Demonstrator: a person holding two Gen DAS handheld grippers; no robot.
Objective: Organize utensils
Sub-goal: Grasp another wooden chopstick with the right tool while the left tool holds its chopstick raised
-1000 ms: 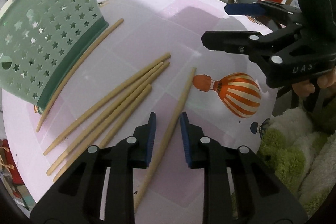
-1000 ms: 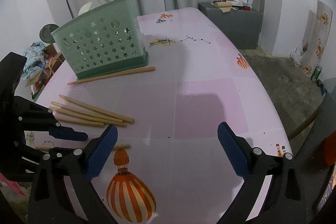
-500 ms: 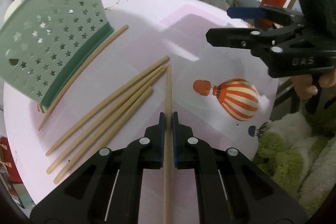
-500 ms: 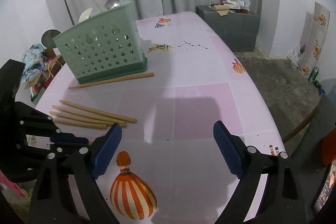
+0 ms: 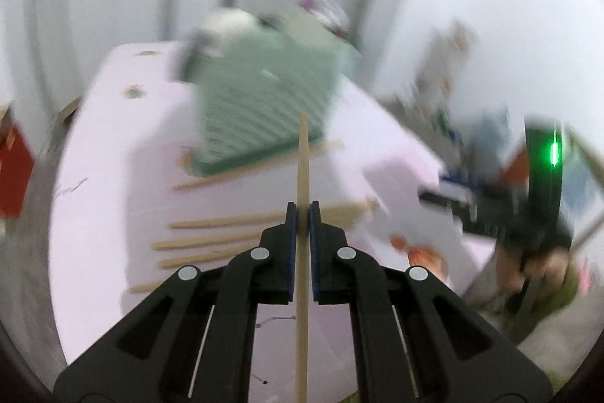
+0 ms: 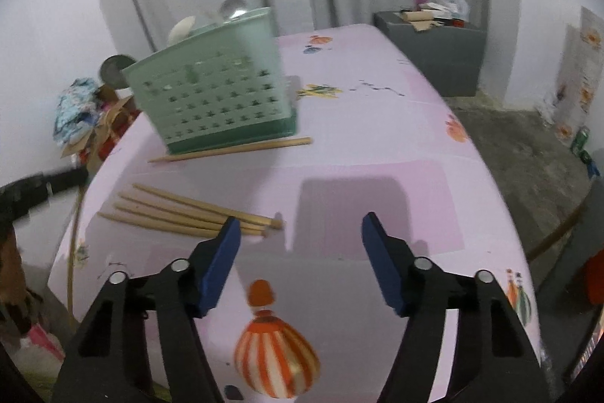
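Observation:
My left gripper (image 5: 301,214) is shut on a wooden chopstick (image 5: 303,153) and holds it off the pink table (image 5: 113,138). The stick's tip points at the green star-holed basket (image 5: 260,101); this view is blurred. Several more chopsticks (image 6: 188,214) lie in a bundle on the table, and one chopstick (image 6: 234,149) lies along the basket's (image 6: 215,97) base. Spoons (image 6: 232,6) stick out of the basket. My right gripper (image 6: 300,233) hovers over the table to the right of the bundle. Its jaws are closing with nothing between them.
A balloon print (image 6: 275,357) marks the cloth near the front edge. A grey cabinet (image 6: 430,44) stands behind the table's far right corner. Clutter (image 6: 75,108) is piled beyond the left edge. A person's hand (image 5: 528,263) holds the right gripper.
The left gripper closed on a chopstick, lifted it off the table and swung round toward the basket. The right gripper stayed in place while its jaws narrowed.

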